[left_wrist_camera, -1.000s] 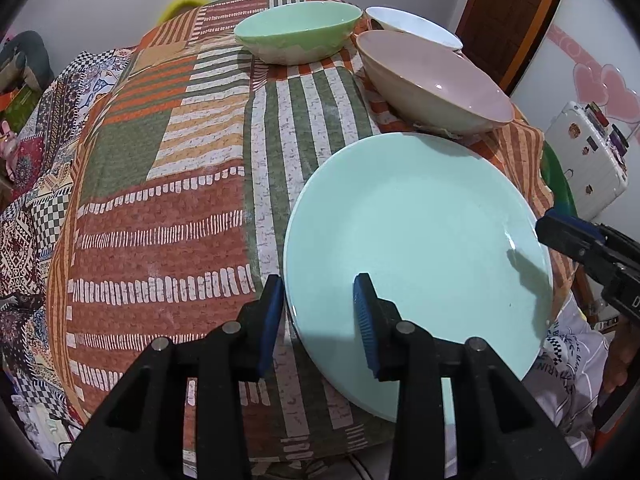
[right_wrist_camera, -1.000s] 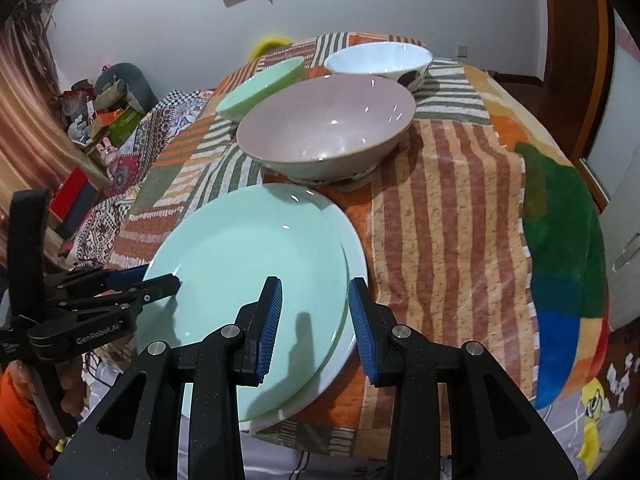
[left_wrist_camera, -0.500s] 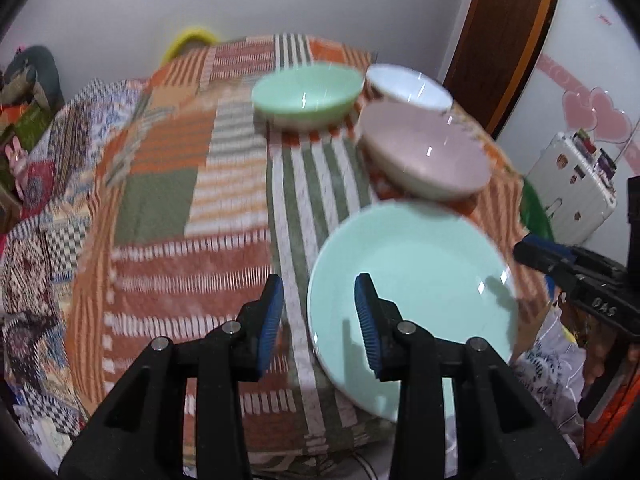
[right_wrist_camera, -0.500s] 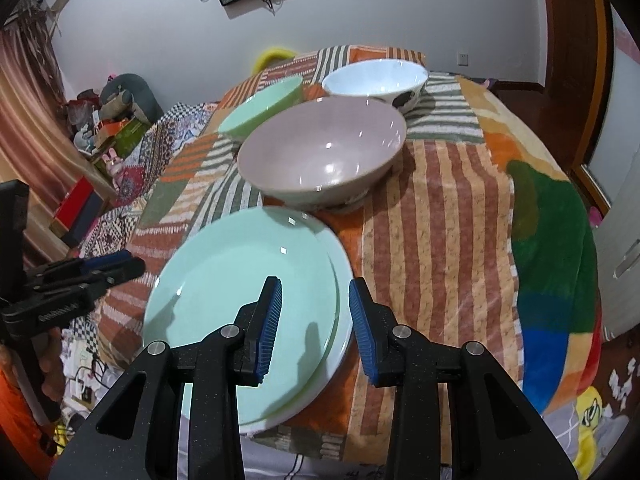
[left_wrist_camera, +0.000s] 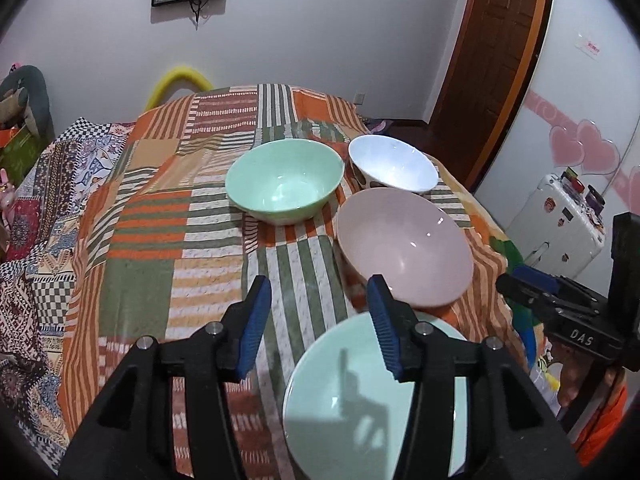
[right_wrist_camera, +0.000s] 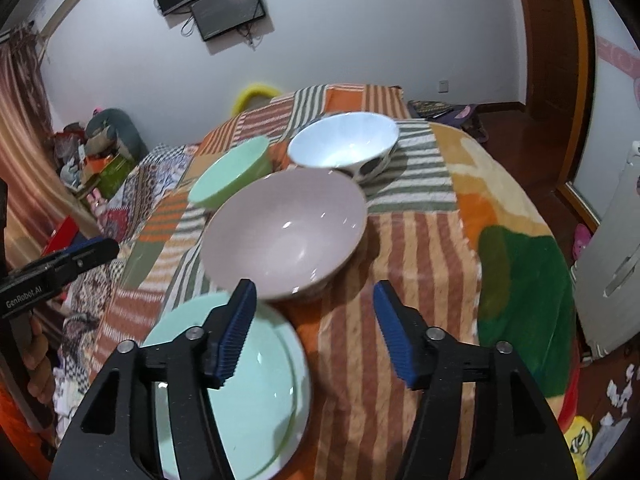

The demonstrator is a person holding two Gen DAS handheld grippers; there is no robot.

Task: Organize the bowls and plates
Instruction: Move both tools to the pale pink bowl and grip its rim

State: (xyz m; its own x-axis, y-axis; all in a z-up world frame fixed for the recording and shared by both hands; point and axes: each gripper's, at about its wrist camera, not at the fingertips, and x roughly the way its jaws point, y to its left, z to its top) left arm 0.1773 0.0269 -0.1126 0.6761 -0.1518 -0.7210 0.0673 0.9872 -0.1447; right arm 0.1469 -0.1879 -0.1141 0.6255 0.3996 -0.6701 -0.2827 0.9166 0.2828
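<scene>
A stack of mint-green plates [left_wrist_camera: 360, 396] [right_wrist_camera: 256, 376] lies at the near edge of the striped cloth. Behind it stand a pink bowl [left_wrist_camera: 404, 248] [right_wrist_camera: 284, 236], a mint-green bowl [left_wrist_camera: 284, 180] [right_wrist_camera: 230, 178] and a white bowl [left_wrist_camera: 392, 168] [right_wrist_camera: 344, 144]. My left gripper [left_wrist_camera: 318, 324] is open and empty, raised above the plates. My right gripper [right_wrist_camera: 312, 332] is open and empty, above the plates' right edge. Each gripper also shows in the other's view: the right gripper [left_wrist_camera: 548, 296] at the right edge, the left gripper [right_wrist_camera: 60, 264] at the left edge.
The patchwork cloth [left_wrist_camera: 160, 240] covers a round table. A white suitcase [left_wrist_camera: 560, 220] stands to the right of it, a wooden door [left_wrist_camera: 492, 40] behind. Clutter and toys [right_wrist_camera: 96, 148] lie at the far left. A screen [right_wrist_camera: 224, 0] hangs on the wall.
Both grippers have pulled back and up from the plates and opened wider. All three bowls now show fully in the left wrist view.
</scene>
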